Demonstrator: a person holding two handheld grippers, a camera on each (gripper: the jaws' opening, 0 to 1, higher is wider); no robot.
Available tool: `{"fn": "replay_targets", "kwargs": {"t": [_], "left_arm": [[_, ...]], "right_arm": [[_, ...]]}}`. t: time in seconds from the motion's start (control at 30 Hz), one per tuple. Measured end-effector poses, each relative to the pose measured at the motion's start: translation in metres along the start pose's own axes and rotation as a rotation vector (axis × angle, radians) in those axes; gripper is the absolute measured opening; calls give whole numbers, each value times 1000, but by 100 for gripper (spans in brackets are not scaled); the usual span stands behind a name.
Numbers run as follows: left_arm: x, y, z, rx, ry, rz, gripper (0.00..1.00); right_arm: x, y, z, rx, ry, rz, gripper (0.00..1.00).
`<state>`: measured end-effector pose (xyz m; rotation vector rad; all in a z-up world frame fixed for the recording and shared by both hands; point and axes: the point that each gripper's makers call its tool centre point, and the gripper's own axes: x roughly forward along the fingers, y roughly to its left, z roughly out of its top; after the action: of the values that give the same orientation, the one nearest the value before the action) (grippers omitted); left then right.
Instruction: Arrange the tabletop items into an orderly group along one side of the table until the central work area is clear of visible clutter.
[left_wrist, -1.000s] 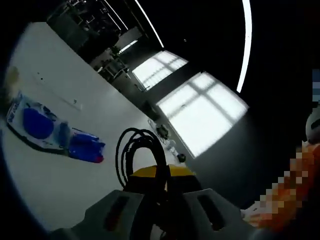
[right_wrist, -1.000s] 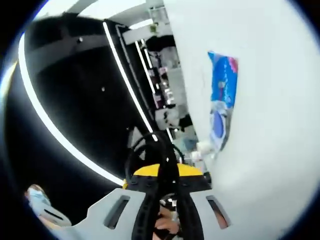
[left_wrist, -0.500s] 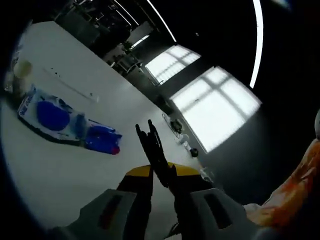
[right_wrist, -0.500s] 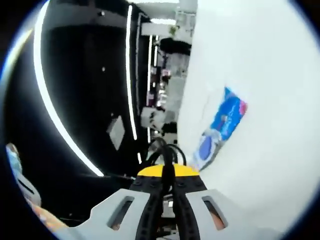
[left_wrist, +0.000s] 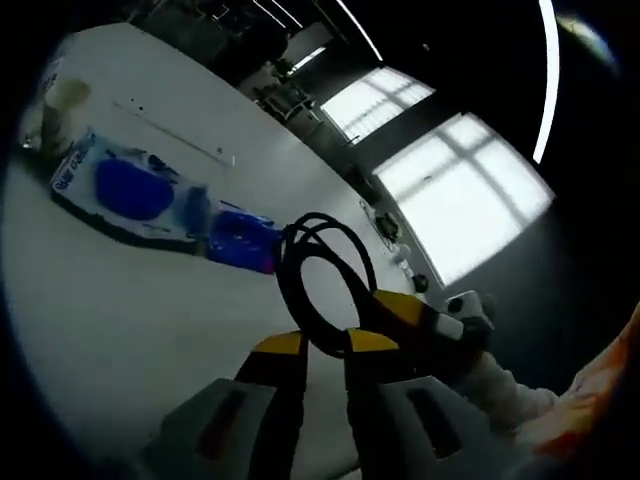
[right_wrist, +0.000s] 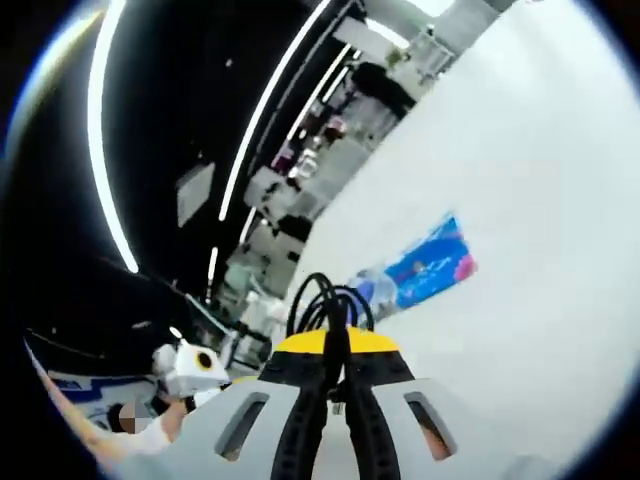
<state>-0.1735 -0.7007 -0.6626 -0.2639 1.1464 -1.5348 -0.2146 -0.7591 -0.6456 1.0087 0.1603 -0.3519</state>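
A black cable (left_wrist: 318, 275) rises in a loop between the yellow-tipped jaws of my left gripper (left_wrist: 322, 346), which is shut on it above the white table (left_wrist: 110, 300). My right gripper (left_wrist: 428, 318) comes in from the right, close against the same cable. In the right gripper view, my right gripper (right_wrist: 328, 346) is shut on the black cable (right_wrist: 326, 300), whose loops stand up just past its yellow tips. A blue and white flat packet (left_wrist: 150, 195) lies on the table beyond the jaws, and the blue packet (right_wrist: 420, 268) lies up and right of the loops.
A pale cup-like thing (left_wrist: 62, 100) stands at the far left beside the packet. The table (right_wrist: 520, 180) stretches wide and white. Bright windows (left_wrist: 440, 190) and cluttered benches (right_wrist: 330, 150) lie past its far edge. A person's sleeve (left_wrist: 510, 395) shows at the lower right.
Both views have rolled and shifted with the hands. In the left view the cable, a straight bunch half a second ago, now stands as a loop, and the right gripper has come in beside it.
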Motion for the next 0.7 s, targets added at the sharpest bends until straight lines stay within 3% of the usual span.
{"fn": "replay_targets", "kwargs": {"t": [0.3,0.7], "left_arm": [[31,29,-7,-44,61,63,13],[46,52,-20,-50,121,137,13]], "right_arm": [[15,-35,-1,-54,32,-91,2],[28,-67,-12,-148,92,-188,3]]}}
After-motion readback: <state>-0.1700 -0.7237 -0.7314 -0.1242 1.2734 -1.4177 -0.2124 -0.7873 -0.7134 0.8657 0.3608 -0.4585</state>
